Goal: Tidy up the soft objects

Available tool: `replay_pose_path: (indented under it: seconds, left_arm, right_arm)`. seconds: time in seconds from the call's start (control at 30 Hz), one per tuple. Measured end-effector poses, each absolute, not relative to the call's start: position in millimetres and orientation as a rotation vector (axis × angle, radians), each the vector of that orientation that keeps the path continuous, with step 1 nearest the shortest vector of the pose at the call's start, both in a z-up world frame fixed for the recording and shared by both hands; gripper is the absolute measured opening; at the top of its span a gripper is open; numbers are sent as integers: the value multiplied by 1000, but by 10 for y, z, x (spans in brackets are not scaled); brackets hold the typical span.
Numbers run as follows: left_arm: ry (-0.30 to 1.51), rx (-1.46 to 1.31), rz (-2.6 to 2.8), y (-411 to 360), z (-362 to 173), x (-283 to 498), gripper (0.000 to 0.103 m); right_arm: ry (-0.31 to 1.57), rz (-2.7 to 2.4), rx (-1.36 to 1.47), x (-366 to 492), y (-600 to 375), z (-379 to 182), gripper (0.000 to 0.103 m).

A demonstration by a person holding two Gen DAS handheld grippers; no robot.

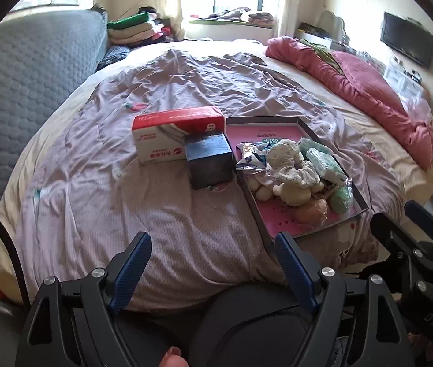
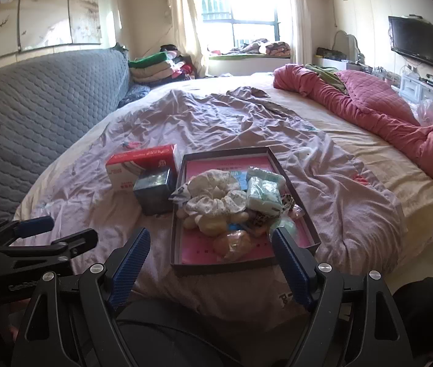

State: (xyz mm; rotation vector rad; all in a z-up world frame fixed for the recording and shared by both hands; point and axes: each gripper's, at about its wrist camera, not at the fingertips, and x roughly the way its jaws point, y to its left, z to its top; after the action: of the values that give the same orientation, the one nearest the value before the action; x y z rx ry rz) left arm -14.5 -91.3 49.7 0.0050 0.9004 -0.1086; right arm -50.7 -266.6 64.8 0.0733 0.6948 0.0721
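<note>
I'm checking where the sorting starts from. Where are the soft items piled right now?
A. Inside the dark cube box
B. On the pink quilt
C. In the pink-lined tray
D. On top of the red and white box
C: the soft items lie heaped in the tray, beside the red and white box and the dark box, both bare on top.

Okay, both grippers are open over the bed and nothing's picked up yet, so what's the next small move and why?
Probably ease the right gripper forward and down onto the orange soft item at the tray's near end. Its jaws are open and empty, and that piece lies nearest it.
</note>
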Motion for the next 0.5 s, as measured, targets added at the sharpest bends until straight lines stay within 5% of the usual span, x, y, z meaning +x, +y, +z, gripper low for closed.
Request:
replay_pose_path:
  seconds: [0.5]
  left_arm:
    - [922, 27, -106, -938, 364, -168, 82]
  right_arm:
    - [721, 85, 86, -521, -2648, 531, 83]
